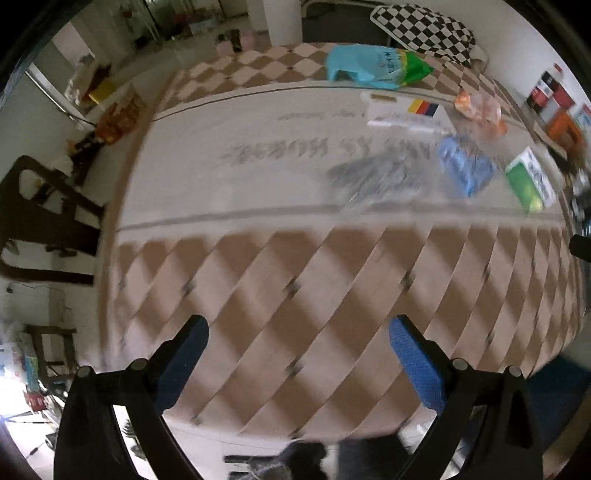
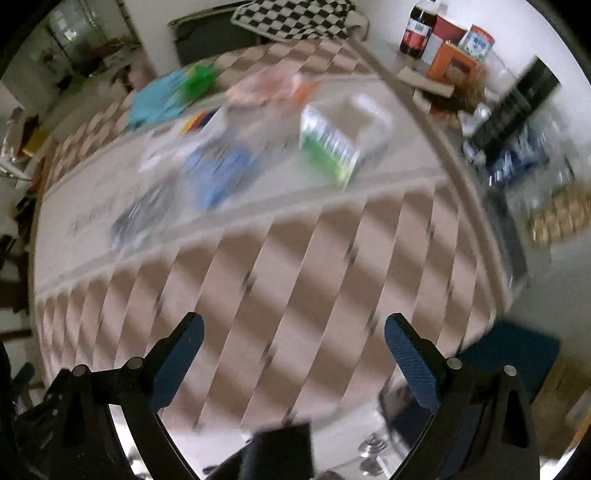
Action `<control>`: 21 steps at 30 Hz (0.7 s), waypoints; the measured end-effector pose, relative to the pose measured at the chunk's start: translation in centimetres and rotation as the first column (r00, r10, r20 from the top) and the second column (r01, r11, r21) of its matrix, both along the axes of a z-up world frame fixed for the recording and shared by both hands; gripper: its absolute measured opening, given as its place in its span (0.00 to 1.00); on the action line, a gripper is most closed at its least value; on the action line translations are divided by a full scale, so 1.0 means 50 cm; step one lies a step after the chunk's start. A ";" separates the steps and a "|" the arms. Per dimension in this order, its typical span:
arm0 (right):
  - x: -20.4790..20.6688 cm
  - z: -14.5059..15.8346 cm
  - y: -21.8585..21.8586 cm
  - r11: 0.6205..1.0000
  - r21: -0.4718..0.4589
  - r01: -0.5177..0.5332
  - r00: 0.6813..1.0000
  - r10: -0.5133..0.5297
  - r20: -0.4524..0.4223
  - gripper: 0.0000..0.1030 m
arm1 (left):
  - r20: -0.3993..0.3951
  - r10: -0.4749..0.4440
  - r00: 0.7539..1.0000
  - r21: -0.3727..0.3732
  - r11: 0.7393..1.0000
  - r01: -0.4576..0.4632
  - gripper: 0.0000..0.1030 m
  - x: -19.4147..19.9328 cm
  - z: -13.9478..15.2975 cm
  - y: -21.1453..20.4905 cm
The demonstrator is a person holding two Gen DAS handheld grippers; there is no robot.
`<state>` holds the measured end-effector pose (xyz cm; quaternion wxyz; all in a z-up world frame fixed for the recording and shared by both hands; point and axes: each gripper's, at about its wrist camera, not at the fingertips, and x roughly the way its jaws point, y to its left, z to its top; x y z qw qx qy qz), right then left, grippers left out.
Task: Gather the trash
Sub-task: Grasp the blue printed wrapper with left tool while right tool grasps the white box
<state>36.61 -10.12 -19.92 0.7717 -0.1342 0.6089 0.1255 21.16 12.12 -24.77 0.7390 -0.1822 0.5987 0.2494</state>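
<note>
Your left tongs (image 1: 298, 326) are spread wide and hold nothing; their blue-padded tips hang over the near edge of the table (image 1: 295, 288), above a brown-and-cream checked cloth. Your right tongs (image 2: 293, 325) are spread just as wide, also empty, over the same checked cloth.

Both views are blurred, so small details are hard to make out.

Ahead of the left tongs, past the checked band, lies a pale strip of cloth with grey printing. The trash sits on that strip, ahead and to the right, well apart from the tips: a crumpled grey wrapper (image 1: 373, 173), then a blue packet (image 1: 466, 168) just beside it, then a green-and-white carton (image 1: 530, 181) farther right. Beyond those lie a white sheet with coloured stripes (image 1: 410, 112), an orange wrapper (image 1: 480, 110), and at the far edge a light blue and green bag (image 1: 373, 66).

From the right tongs, the same trash lies ahead: the grey wrapper (image 2: 142, 214) to the left, the blue packet (image 2: 221, 171) ahead and left, the carton (image 2: 328, 146) nearly straight ahead, the bag (image 2: 171, 92) far left.

Far right of the right tongs stand a dark bottle (image 2: 419, 31) and some tins.
</note>
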 end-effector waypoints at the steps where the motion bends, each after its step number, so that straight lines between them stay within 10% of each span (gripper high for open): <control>1: 0.043 -0.002 0.001 1.000 -0.018 0.002 1.000 -0.002 0.003 0.96 | -0.003 0.004 1.000 -0.016 1.000 -0.004 0.97 0.029 -0.003 0.004; 8: 0.316 -0.072 0.059 0.981 -0.140 -0.134 0.989 0.123 -0.083 0.96 | -0.023 0.066 0.998 -0.191 0.979 -0.069 0.97 0.263 -0.051 0.011; 18: 0.436 -0.189 0.113 0.913 -0.270 -0.306 0.945 0.256 -0.203 0.99 | -0.068 0.108 0.992 -0.427 0.895 -0.127 0.96 0.433 -0.153 -0.013; 21: 0.455 -0.184 0.100 0.933 -0.217 -0.286 0.944 0.237 -0.229 0.99 | -0.076 0.096 0.992 -0.428 0.896 -0.119 0.70 0.454 -0.170 -0.022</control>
